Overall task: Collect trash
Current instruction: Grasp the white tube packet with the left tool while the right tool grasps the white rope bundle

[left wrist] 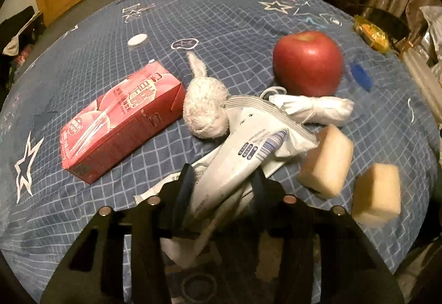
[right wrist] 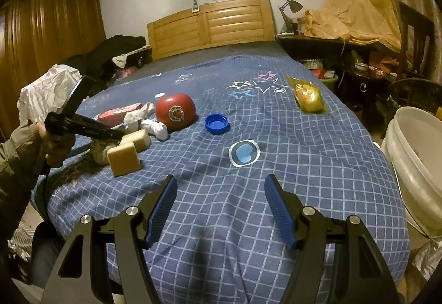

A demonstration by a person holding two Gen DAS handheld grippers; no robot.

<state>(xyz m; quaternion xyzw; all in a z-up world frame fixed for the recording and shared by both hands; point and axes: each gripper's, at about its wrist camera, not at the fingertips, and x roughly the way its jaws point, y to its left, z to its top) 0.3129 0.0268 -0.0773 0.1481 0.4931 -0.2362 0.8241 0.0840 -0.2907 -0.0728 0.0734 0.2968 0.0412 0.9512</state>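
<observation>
1. Blue checked bedspread (right wrist: 276,121) carries everything here, and nearly all the rubbish lies on it, so I judge the task barely started
2. On the left side a white wrapper (left wrist: 243,149) lies among a red drink carton (left wrist: 121,121), a crumpled white tissue (left wrist: 317,108), a small knitted toy (left wrist: 205,108), a red apple (left wrist: 308,62) and two yellow sponges (left wrist: 326,160)
3. The left hand-held gripper (left wrist: 221,177) has its jaws drawn in narrow on either side of that wrapper; the pads look to be on it or just about on it, though I cannot tell whether they grip firmly, and the wrapper rests on the bed, not yet lifted
4. The right hand-held gripper (right wrist: 221,207) hangs over bare bedspread with its jaws wide and nothing between them
5. Ahead of it lie a blue bottle cap (right wrist: 217,123) and, farther off near the bed's right edge, a yellow snack packet (right wrist: 308,97); a white cap (left wrist: 137,40) sits beyond the carton
6. A white bucket (right wrist: 414,166) stands just beside the bed on the right; it looks like the likely bin, and its inside is hidden from here
7. Left to do, as I judge it: lift the wrapper, carry it across, then fetch the tissue, carton, caps and packet; the apple, toy and sponges probably stay
</observation>
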